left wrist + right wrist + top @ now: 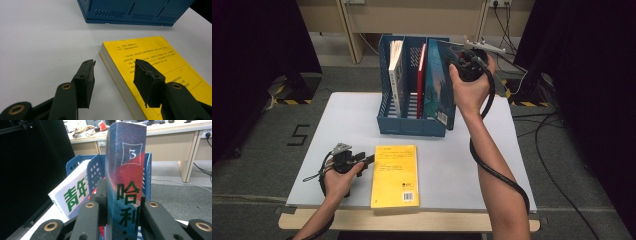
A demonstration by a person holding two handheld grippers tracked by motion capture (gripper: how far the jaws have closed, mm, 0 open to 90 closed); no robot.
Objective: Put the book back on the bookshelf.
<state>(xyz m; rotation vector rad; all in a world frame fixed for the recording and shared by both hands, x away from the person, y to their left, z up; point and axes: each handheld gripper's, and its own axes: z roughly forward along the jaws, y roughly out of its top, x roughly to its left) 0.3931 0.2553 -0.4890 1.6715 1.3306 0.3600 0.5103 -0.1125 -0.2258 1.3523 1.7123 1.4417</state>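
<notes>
Right gripper view shows our right gripper (122, 213) pinching the blue book (125, 170) upright, spine toward us, above the rack (412, 127); left jaws spread.

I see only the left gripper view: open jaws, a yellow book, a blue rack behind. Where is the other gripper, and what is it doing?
Observer: The right gripper is raised at the rack's right compartment, shut on the spine of a blue book.
Operator: Is that book already standing inside the rack?
Observer: Its lower end is at the blue rack, tilted, with the top leaning right in the high view.
Operator: Are other books in the rack?
Observer: Yes, a white book leans in the left compartment and a red book stands in the middle one.
Operator: And my gripper?
Observer: The left gripper rests at the left edge of the yellow book.
</notes>
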